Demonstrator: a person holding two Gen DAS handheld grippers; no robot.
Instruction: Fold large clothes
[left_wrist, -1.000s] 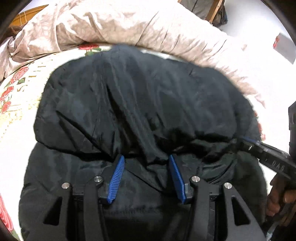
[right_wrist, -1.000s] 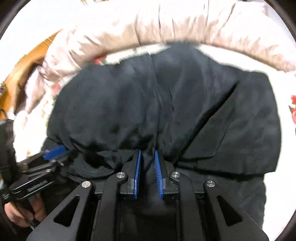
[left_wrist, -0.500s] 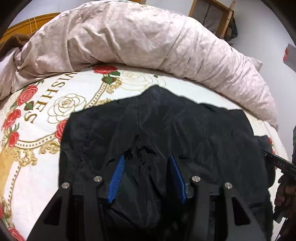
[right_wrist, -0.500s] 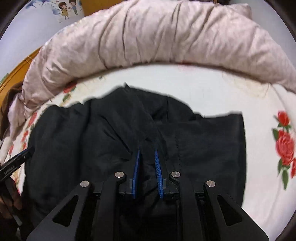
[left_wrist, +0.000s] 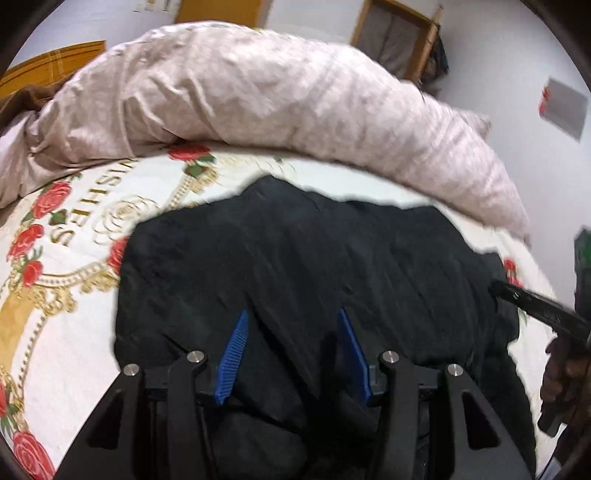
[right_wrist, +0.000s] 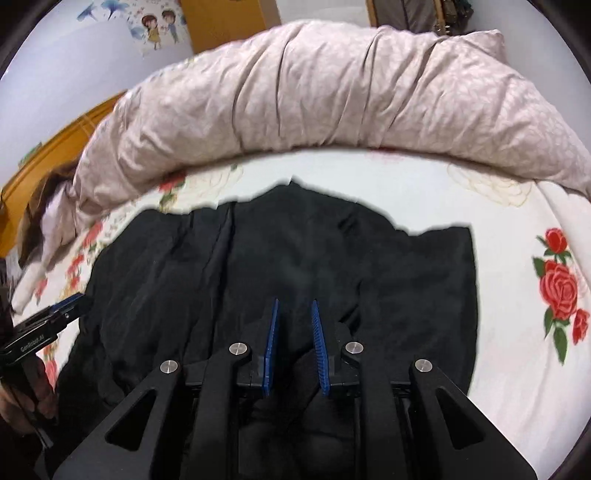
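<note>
A large black garment (left_wrist: 295, 258) lies spread on the floral bed sheet (left_wrist: 66, 266); it also shows in the right wrist view (right_wrist: 295, 266). My left gripper (left_wrist: 291, 321) has its jaws wide apart, with a fold of the black cloth lying between them. My right gripper (right_wrist: 294, 306) is partly closed on a fold of the garment's near edge. The right gripper shows at the right edge of the left wrist view (left_wrist: 535, 306). The left gripper shows at the left edge of the right wrist view (right_wrist: 55, 314).
A bulky pale pink duvet (left_wrist: 277, 103) is bunched along the far side of the bed, also in the right wrist view (right_wrist: 332, 92). A wooden headboard (right_wrist: 55, 147) is at the left. A wooden rack (left_wrist: 399, 40) stands against the far wall.
The garment's raised half, which filled both views a second ago, has come down flat on the bed. Both grippers have pulled back toward the near edge. The right jaws have parted slightly.
</note>
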